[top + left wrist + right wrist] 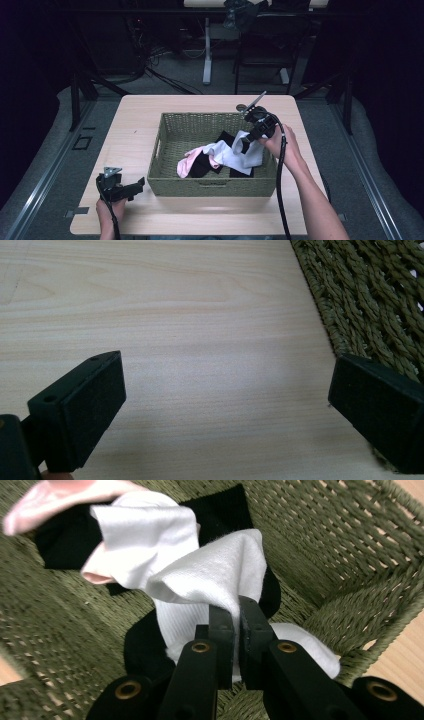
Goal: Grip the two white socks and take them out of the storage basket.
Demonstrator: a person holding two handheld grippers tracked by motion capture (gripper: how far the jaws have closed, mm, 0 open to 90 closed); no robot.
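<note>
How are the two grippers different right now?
The right gripper is shut on a white sock; the left gripper is open and holds nothing. The right one is over the basket; the left sits on the table outside it. Both have black jaws.

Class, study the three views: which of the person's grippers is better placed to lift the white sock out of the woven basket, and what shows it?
Right. The right gripper is shut on the white sock, over the basket. The left gripper rests open on the table, outside the basket.
</note>
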